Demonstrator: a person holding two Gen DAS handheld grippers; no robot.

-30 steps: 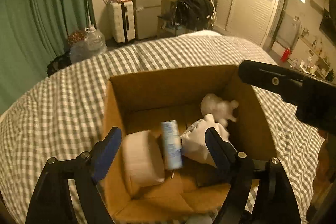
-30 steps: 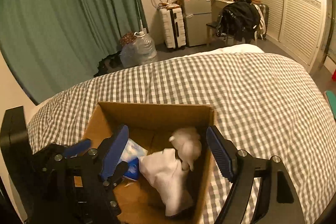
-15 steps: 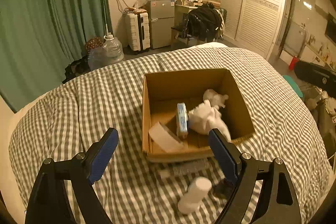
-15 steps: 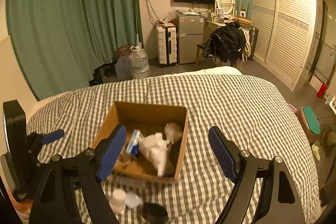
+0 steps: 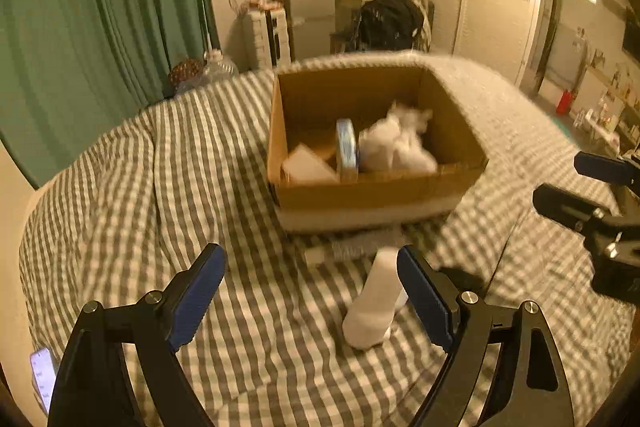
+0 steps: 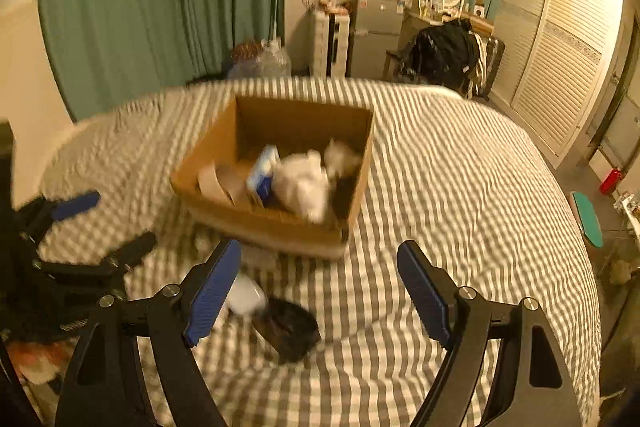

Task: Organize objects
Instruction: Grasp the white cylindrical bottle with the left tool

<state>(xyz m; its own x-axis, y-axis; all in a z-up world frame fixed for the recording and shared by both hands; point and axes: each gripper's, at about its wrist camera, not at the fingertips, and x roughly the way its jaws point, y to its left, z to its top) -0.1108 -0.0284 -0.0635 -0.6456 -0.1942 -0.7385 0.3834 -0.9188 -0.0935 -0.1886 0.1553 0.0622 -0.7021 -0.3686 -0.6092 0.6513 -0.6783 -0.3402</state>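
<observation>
An open cardboard box (image 5: 372,195) sits on the checked bedspread; it also shows in the right wrist view (image 6: 276,223). Inside it are a blue-and-white pack (image 5: 346,149), white crumpled cloth (image 5: 394,147) and a pale roll (image 5: 308,165). In front of the box lie a white bottle (image 5: 374,301), a flat clear item (image 5: 352,249) and a dark object (image 6: 288,327). My left gripper (image 5: 312,295) is open and empty, low over the bed before the bottle. My right gripper (image 6: 320,291) is open and empty, above the dark object.
The checked bed (image 5: 160,187) fills both views. Green curtains (image 5: 100,27), a suitcase (image 5: 268,35), a small fridge (image 5: 312,15) and a chair with a black bag (image 5: 390,23) stand beyond it. A phone (image 5: 42,375) lies at the lower left.
Both grippers have pulled back from over the box toward the near side of the bed and dropped lower. The bottle and dark object have come into view. Both stay open.
</observation>
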